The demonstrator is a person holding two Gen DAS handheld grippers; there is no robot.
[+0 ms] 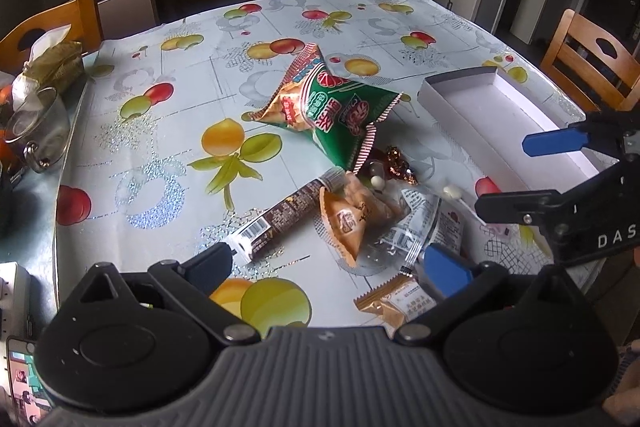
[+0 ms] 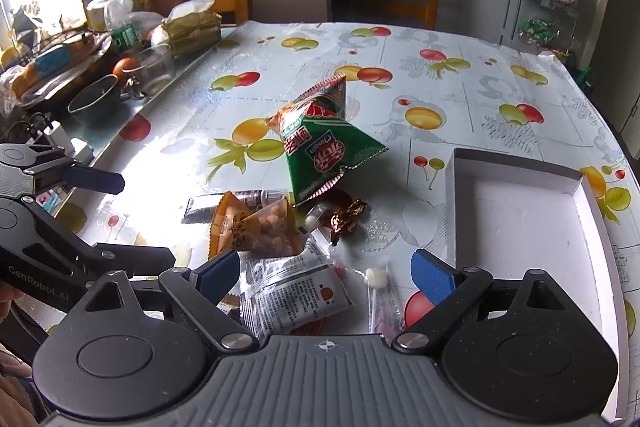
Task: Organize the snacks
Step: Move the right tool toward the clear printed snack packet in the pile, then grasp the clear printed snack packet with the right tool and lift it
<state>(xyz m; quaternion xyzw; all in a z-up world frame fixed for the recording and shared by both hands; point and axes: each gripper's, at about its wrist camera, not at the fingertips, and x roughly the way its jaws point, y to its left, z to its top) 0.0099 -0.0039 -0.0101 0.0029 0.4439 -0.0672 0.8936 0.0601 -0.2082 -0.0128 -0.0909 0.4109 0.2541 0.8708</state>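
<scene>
Closest to me on the right side is the clear packet [image 2: 298, 291] with small print, sitting right under my right gripper [image 2: 326, 273], jaws spread wide and holding nothing. The lollipop [image 2: 378, 277] lies just beside it. My left gripper [image 1: 334, 261] is wide open and empty too, hovering over the near edge of the pile, with a tan biscuit pack [image 1: 394, 301] just below its blue pad.

The snacks are all heaped mid-table on the fruit-print cloth [image 1: 160, 167]: big green bag [image 1: 334, 109] at the back, orange nut pouch [image 2: 256, 227], brown bar [image 1: 280, 217] and a foil candy [image 2: 346, 217]. The white tray [image 2: 516, 223] sits empty to the right of the pile, so I reckon nothing's sorted yet.

My plan, for what it's worth: start with whatever lies loose on top and nearest the tray. I'd pinch flat packets by a sealed edge, not the puffy middle, since crinkly film slips. The lollipop's stick looks fiddly, so come in low across it. Leave the green bag until last; it would crowd the tray.

Readable stuff: "Qinqin" on the green bag plus big Chinese characters, "GenRobot.AI" on the left gripper in the right view, "DAS" on the right gripper in the left view, a barcode on the bar. The packet print is too small to read.
</scene>
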